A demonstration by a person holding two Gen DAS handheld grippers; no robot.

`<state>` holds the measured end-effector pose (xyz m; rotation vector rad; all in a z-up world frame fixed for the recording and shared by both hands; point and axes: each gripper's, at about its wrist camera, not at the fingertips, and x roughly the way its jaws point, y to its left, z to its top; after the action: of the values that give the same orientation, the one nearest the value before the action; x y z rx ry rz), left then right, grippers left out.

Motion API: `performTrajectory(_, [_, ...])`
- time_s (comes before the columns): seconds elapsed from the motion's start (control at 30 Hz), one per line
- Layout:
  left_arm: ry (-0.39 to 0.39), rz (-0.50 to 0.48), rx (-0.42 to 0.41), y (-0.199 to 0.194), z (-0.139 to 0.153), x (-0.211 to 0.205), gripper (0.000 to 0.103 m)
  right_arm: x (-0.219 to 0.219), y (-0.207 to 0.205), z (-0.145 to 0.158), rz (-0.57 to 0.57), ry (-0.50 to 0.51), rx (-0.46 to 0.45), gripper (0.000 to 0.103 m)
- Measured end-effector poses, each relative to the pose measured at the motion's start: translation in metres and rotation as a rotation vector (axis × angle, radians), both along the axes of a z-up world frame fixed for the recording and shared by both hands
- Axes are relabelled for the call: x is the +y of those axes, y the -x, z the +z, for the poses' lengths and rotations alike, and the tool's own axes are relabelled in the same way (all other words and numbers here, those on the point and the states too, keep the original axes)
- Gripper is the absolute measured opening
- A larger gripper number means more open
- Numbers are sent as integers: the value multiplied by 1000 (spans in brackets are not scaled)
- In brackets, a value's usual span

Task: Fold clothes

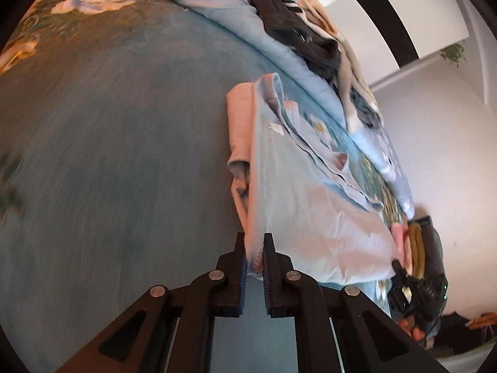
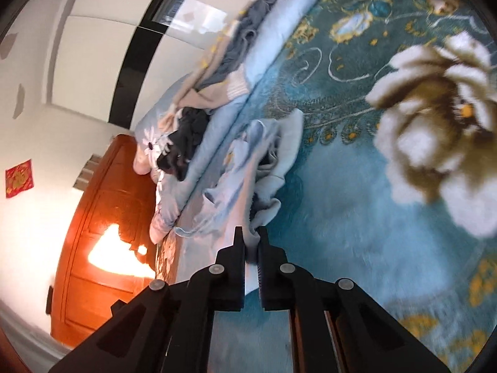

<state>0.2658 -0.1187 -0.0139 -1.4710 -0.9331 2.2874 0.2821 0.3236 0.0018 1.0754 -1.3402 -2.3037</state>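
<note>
A light blue garment (image 1: 304, 205) lies stretched over the teal floral bedspread (image 1: 124, 155). My left gripper (image 1: 254, 239) is shut on one edge of it, the cloth pinched between the black fingers. In the right wrist view the same light blue garment (image 2: 264, 168) is bunched and creased, and my right gripper (image 2: 251, 234) is shut on another edge of it. At the right of the left wrist view, the right gripper (image 1: 400, 272) shows at the garment's far corner, held by a hand (image 1: 413, 329).
A pile of dark and beige clothes (image 1: 304, 34) rests on a rolled pale blue quilt (image 1: 279, 56) along the bed's far side, the clothes pile (image 2: 192, 130) showing in the right view too. A wooden door (image 2: 102, 248) and white walls stand beyond the bed.
</note>
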Motion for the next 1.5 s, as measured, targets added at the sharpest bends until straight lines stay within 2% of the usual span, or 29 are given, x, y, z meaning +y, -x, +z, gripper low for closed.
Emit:
performTrajectory(0.13, [17, -52, -15, -47, -2, 2, 9, 5, -57, 8, 29, -9, 11, 6])
performTrajectory(0.23, [9, -64, -24, -73, -7, 2, 9, 6, -89, 3, 47, -43, -7, 6])
performTrajectory(0.37, [10, -60, -31, -77, -14, 5, 9, 11, -99, -15, 54, -45, -61, 6])
performTrajectory(0.47, [60, -124, 2, -78, -5, 12, 12, 14, -96, -20, 53, -55, -79, 9])
performTrajectory(0.57, [144, -170, 76, -77, 15, 9, 17, 15, -94, -13, 72, -108, -94, 11])
performTrajectory(0.63, [248, -184, 147, -61, 32, 6, 23, 20, -93, -6, 63, -181, -91, 12])
performTrajectory(0.7, [359, -201, 221, -38, 46, 7, 35, 28, -82, 1, 44, -240, -99, 12])
performTrajectory(0.73, [394, -219, 257, -26, 49, 8, 37, 30, -73, 4, 45, -258, -100, 12])
performTrajectory(0.83, [518, -282, 292, 23, 42, 18, 37, 27, -38, 15, 72, -325, -90, 12])
performTrajectory(0.9, [563, -330, 273, 49, 31, 24, 37, 24, -18, 18, 96, -381, -91, 12])
performTrajectory(1.03, [630, -443, 282, 77, 19, 48, 37, 27, 16, 16, 140, -583, -131, 15])
performTrajectory(1.2, [638, -506, 279, 90, 13, 63, 37, 18, 37, 7, 244, -649, -135, 16])
performTrajectory(1.27, [628, -518, 276, 94, 11, 67, 37, 8, 40, 7, 292, -677, -117, 26])
performTrajectory(1.3, [620, -523, 280, 95, 11, 69, 37, 2, 40, 7, 313, -698, -111, 27])
performTrajectory(1.4, [560, -525, 278, 102, 11, 70, 37, -10, 45, 10, 357, -738, -81, 27])
performTrajectory(1.5, [504, -512, 284, 106, 12, 67, 33, -10, 56, 14, 342, -714, -66, 28])
